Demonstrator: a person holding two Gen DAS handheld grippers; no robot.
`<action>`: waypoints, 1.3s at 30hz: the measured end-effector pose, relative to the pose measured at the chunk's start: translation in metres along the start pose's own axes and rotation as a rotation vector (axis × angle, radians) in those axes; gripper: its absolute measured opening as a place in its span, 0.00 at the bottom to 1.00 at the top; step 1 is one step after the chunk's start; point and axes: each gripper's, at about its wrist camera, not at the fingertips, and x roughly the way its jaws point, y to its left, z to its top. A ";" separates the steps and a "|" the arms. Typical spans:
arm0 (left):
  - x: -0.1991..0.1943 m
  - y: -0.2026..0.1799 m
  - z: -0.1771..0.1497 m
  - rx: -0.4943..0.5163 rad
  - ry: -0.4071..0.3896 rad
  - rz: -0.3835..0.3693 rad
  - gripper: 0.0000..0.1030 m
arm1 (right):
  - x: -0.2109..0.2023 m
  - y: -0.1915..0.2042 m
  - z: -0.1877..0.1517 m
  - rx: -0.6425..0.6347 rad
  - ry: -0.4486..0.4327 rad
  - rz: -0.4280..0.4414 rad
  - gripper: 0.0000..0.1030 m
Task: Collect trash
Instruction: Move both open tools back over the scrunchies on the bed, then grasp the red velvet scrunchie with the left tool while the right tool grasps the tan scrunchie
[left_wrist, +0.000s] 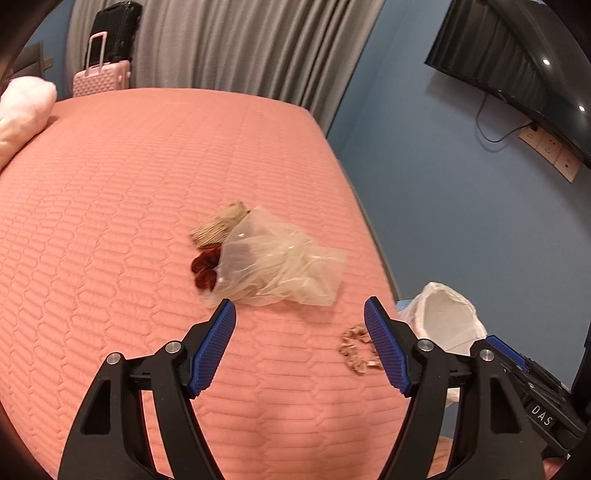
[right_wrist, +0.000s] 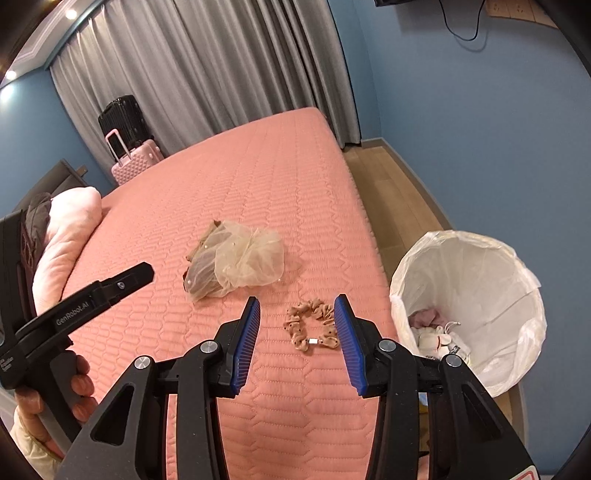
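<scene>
A crumpled cream mesh bag (left_wrist: 280, 266) lies on the pink bed, with a beige woven piece (left_wrist: 219, 225) and dark red pieces (left_wrist: 205, 269) at its left edge. It also shows in the right wrist view (right_wrist: 240, 258). A tan scrunchie-like band (right_wrist: 314, 326) lies near the bed's right edge, also seen in the left wrist view (left_wrist: 356, 349). My left gripper (left_wrist: 300, 314) is open and empty, just short of the mesh bag. My right gripper (right_wrist: 297, 306) is open and empty, above the tan band.
A bin lined with a white bag (right_wrist: 469, 295) stands on the floor right of the bed (right_wrist: 258, 184), with some trash inside. A pink pillow (right_wrist: 70, 236) lies at the left. Suitcases (right_wrist: 129, 147) and curtains stand behind.
</scene>
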 end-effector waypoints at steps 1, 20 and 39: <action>0.002 0.007 -0.001 -0.009 0.007 0.006 0.67 | 0.007 0.000 -0.002 0.003 0.013 -0.001 0.40; 0.090 0.108 0.022 -0.130 0.104 0.157 0.66 | 0.139 -0.029 -0.014 0.032 0.202 -0.080 0.40; 0.148 0.106 0.031 -0.109 0.143 0.088 0.16 | 0.166 -0.015 -0.014 0.023 0.234 -0.035 0.13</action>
